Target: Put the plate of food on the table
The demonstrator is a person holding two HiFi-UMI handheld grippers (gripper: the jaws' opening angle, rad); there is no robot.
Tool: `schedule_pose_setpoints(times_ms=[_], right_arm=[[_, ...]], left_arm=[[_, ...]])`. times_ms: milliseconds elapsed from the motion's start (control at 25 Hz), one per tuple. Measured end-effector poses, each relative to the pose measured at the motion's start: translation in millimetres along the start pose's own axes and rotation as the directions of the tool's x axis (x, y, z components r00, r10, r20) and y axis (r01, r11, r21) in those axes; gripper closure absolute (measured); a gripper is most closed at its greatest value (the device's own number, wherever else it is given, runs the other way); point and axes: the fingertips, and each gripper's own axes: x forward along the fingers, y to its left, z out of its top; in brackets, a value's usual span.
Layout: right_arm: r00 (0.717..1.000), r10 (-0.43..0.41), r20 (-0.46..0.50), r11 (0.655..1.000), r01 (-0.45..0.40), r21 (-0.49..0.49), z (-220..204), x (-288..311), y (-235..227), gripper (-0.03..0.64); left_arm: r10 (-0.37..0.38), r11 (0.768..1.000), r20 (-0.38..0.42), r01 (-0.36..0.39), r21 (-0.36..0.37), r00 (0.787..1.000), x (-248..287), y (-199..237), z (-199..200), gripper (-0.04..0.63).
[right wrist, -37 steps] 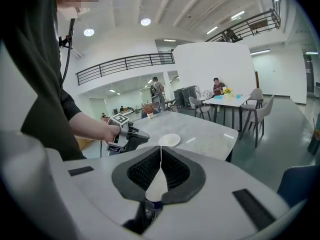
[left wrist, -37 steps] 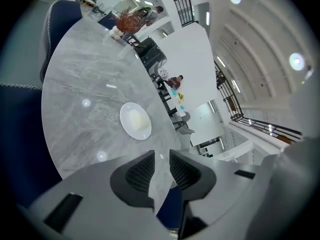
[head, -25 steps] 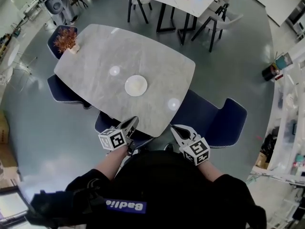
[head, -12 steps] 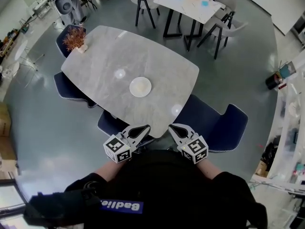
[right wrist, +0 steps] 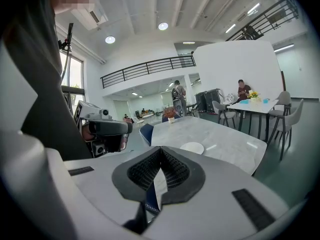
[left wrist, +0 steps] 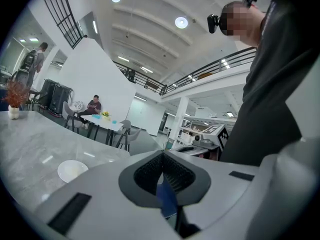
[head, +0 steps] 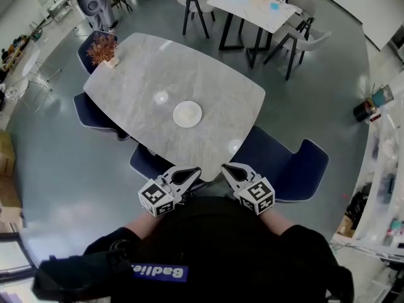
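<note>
While the left tool (head: 187,172) hangs by the person's chest just off the near edge, its jaws are pressed together with nothing between them. The right tool (head: 227,169) beside it is closed tight and empty too, and the two tips point toward each other, near but apart. Out on the grey marbled worktop (head: 139,81) sits the white plate (head: 187,114), around the middle and well apart from both tools. What lies on it is too small to tell. A small potted plant (head: 103,48) stands at the far left corner. Blue chairs (head: 284,160) are tucked along the near side.
</note>
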Motion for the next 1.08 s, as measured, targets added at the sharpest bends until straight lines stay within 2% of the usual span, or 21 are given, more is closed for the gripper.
schedule_pose_setpoints(times_ms=[1080], right_arm=[[1.0, -0.014, -0.015, 1.0, 0.014, 0.003, -0.8, -4.8, 4.9, 0.605]], left_arm=[[-0.003, 1.0, 0.007, 0.003, 0.001, 1.0, -1.6, -5.6, -1.3, 0.588]])
